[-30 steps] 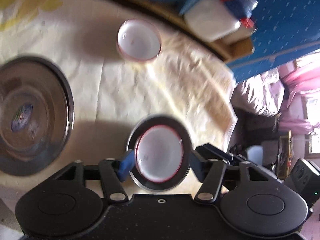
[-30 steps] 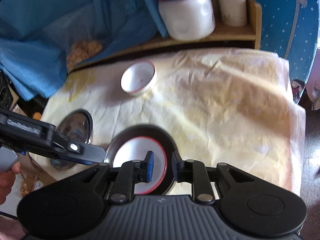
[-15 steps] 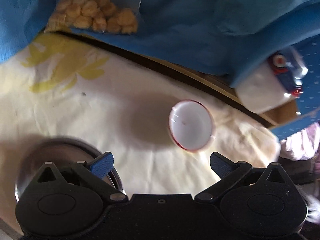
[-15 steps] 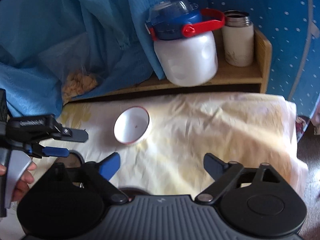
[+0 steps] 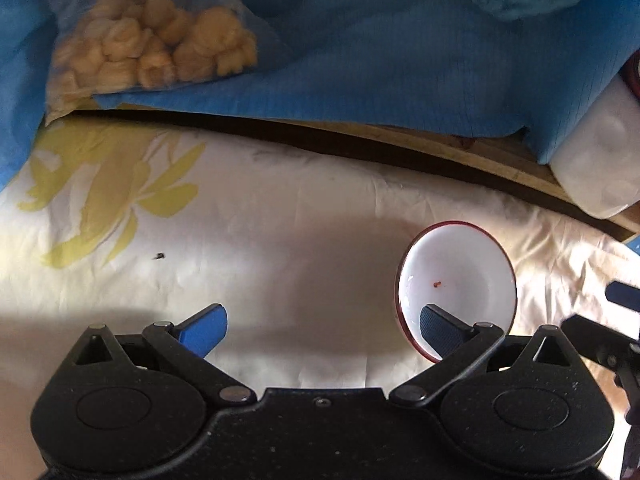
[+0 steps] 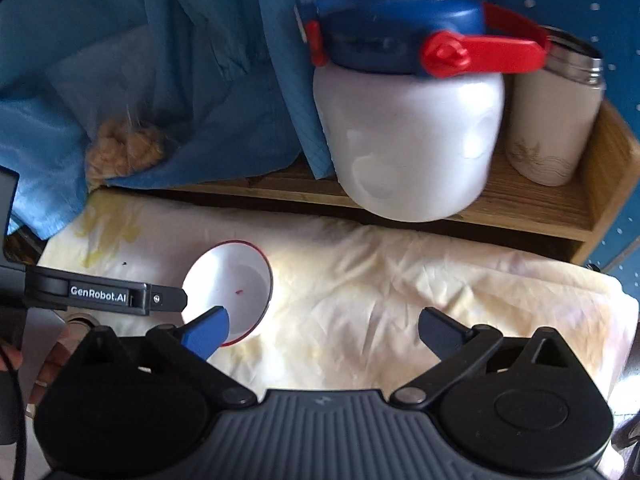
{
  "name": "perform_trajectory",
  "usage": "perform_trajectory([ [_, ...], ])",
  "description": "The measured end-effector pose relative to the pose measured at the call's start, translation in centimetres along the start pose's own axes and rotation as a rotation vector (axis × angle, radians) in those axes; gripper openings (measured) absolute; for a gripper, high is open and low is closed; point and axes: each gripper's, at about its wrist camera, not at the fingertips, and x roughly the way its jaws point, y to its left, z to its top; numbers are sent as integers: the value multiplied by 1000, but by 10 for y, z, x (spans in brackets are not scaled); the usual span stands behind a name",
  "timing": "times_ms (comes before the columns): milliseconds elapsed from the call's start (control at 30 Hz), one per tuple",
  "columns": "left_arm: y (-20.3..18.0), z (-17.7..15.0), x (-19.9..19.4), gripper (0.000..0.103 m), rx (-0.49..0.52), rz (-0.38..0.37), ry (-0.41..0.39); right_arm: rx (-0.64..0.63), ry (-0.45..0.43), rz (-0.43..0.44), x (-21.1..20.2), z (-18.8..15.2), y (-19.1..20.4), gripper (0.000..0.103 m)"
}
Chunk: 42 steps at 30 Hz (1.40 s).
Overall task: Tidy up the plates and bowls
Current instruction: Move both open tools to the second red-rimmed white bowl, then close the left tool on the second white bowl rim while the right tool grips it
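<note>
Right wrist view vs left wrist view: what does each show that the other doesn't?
Right wrist only: a white flask on the wooden shelf, the jug's blue lid with red handle, and a hand.

Left wrist only: the cloth's yellow flower print, seen clearly.

Both: the red-rimmed white bowl, cream cloth, snack bag, blue fabric.

Left claw spread wide, right claw opening, both seemingly empty
</note>
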Motion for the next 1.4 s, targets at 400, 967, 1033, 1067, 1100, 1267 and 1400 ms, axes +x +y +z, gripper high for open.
perform_trajectory([
  [400, -12, -1, 14, 102, 24, 46, 24, -105, 33, -23, 28, 2, 9, 103],
  [967, -23, -1, 22, 102, 39, 55, 38, -132, 22, 0, 36, 0, 23, 73],
  [1033, -26, -1, 21, 102, 54, 59, 35, -127, 26, 18, 36, 0, 24, 66],
  [1067, -29, 0, 20, 101, 61, 62, 32, -121, 29, 27, 36, 0, 24, 61],
  [1100, -31, 0, 19, 98, 70, 63, 30, -114, 32, 36, 36, 0, 24, 57],
  [1267, -40, 1, 15, 84, 69, 38, 29, -85, 49, 75, 37, 0, 24, 42],
  [1400, -43, 3, 16, 73, 47, -1, 39, -63, 54, 104, 37, -1, 25, 26],
])
